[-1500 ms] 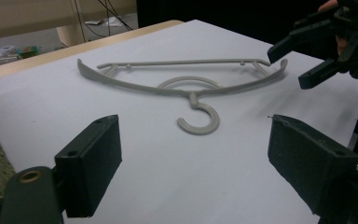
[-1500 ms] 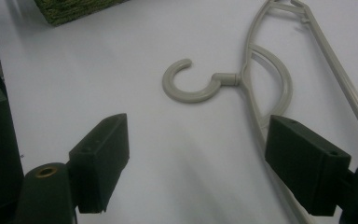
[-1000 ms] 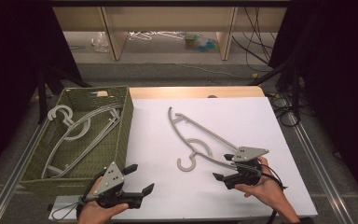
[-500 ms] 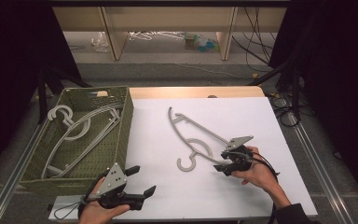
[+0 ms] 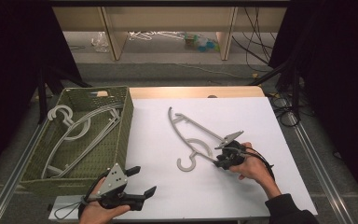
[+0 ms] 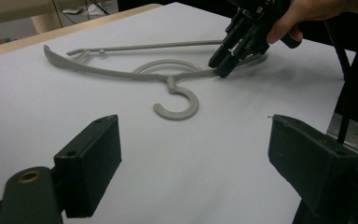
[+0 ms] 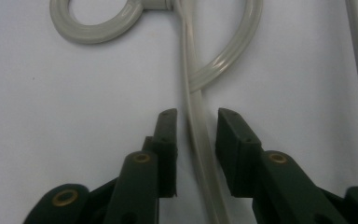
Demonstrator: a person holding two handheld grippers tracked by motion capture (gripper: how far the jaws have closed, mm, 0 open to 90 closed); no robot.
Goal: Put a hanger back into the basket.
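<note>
The pale grey moulded plastic hanger point(image 5: 193, 135) lies flat on the white table point(image 5: 261, 116), right of the olive woven basket point(image 5: 123, 135) that holds more hangers. You should find it light, stiff and a little slick, so take it by the flat shoulder bar, not the hook. Your right gripper point(image 7: 196, 126) straddles that bar just near of the loop, jaws narrowly spread and seemingly not yet touching. Your left gripper point(image 6: 196, 144) hangs wide open at the near edge. The open round hook point(image 6: 177, 103) points near-left.
</note>
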